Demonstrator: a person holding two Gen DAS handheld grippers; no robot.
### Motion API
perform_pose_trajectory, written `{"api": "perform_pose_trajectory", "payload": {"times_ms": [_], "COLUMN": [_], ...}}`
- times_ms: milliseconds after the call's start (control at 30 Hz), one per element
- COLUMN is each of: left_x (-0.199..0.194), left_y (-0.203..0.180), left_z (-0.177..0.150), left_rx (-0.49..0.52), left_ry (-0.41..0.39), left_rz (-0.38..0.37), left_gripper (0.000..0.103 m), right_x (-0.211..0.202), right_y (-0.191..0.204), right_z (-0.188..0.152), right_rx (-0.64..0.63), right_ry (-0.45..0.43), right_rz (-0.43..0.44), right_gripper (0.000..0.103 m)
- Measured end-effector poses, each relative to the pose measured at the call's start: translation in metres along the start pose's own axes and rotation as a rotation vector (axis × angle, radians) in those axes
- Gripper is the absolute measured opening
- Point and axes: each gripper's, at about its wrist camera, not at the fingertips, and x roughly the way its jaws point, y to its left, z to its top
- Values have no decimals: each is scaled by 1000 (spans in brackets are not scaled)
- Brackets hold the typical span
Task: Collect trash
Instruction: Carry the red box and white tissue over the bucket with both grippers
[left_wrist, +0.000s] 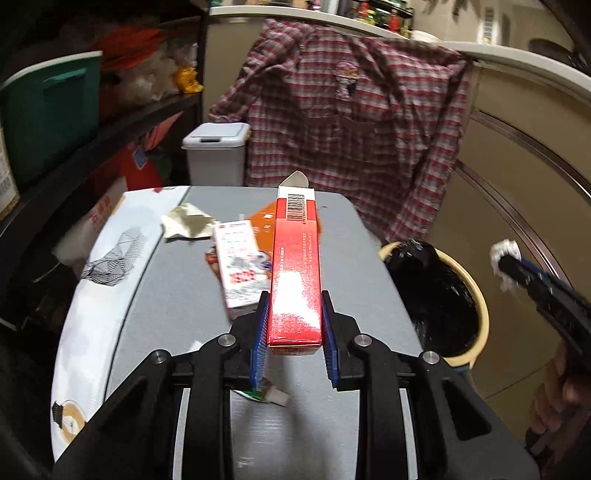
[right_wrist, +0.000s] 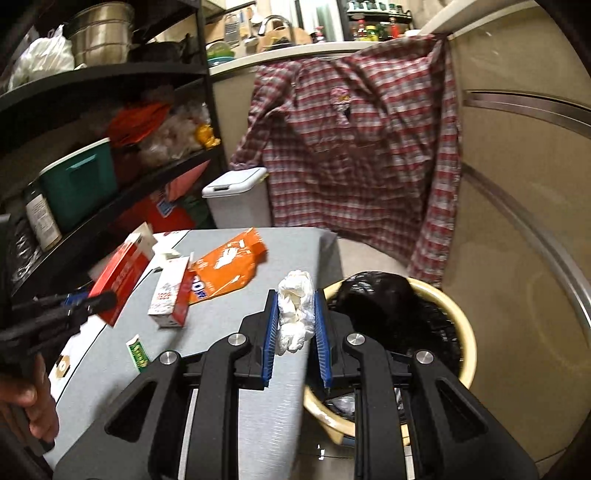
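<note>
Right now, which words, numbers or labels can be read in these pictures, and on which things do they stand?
Red box in the left gripper: barcode, its digits and side print too small to read.
Orange bag: large letters, partly hidden, perhaps "OFF".
White and red carton: red figures, blurred.
Green wrapper: blurred.

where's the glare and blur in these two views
Left wrist view: white glare patch on the red box; the right hand-held gripper at the edge is smeared. Right wrist view: the left hand-held gripper is motion-blurred; both views bend straight cabinet lines.
</note>
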Motion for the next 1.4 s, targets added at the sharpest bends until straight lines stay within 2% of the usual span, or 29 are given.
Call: {"api": "perform_pose_trajectory", "payload": {"times_ms": [333, 600, 1000, 1400], "left_x": [-4, 1, 23, 57], "left_y": [-36, -54, -110, -143], "left_z": [-3, 4, 29, 33], "left_rx": [73, 87, 115, 138], "left_ry": [-27, -16, -6, 38], "left_rz": [-65, -118, -196, -219], "left_gripper": [26, 26, 26, 26], "right_x": [-20, -26, -12, 1], "right_y": [-60, -109, -115, -124], "right_z": [20, 32, 35, 36], "right_rx": [75, 162, 154, 151], "right_ry": [-70, -88, -69, -49], "right_rz": [-96, -132, -135, -156], "right_gripper": [20, 20, 20, 20]}}
